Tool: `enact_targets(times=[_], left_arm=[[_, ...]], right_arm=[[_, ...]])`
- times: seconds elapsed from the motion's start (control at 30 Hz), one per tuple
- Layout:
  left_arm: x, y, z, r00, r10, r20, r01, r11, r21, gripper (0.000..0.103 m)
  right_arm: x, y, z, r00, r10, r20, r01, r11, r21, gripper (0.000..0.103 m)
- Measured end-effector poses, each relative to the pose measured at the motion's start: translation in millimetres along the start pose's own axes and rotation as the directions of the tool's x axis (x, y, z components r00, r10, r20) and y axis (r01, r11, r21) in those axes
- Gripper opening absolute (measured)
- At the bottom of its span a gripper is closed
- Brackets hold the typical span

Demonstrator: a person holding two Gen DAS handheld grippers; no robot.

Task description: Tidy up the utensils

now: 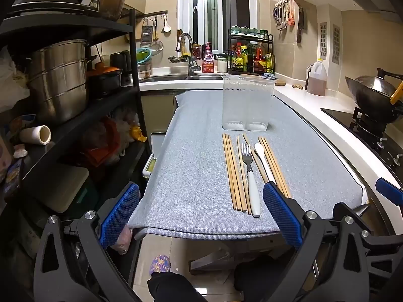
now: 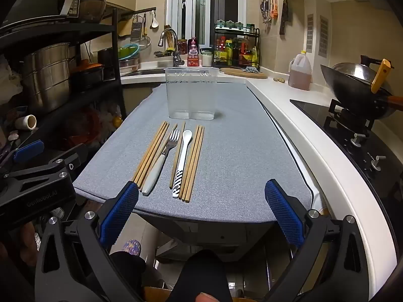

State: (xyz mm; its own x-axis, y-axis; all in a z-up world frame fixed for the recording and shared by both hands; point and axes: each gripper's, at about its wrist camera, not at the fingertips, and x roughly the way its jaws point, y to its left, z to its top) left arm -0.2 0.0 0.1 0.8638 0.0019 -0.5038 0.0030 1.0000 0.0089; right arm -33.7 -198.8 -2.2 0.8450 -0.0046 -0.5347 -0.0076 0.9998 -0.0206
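On the grey table mat lie several wooden chopsticks, a white-handled fork and a white spoon with a striped handle, side by side. A clear two-compartment plastic holder stands upright behind them and holds nothing. My left gripper is open at the table's near edge, left of the utensils. My right gripper is open at the near edge, in front of the utensils. Neither holds anything.
A black shelf rack with steel pots stands left of the table. A white counter with a stove and wok runs along the right. A sink and a bottle rack are at the back.
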Motion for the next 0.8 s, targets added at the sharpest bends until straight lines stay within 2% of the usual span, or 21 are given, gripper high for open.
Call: enact_targets(times=[0.8], left_arm=[[0.1, 0.0, 0.1, 1.0, -0.002, -0.001, 0.002, 1.0, -0.002, 0.095]], right_arm=[[0.6, -2.9, 1.9, 1.0, 0.006, -0.001, -0.006, 1.0, -0.013, 0.098]])
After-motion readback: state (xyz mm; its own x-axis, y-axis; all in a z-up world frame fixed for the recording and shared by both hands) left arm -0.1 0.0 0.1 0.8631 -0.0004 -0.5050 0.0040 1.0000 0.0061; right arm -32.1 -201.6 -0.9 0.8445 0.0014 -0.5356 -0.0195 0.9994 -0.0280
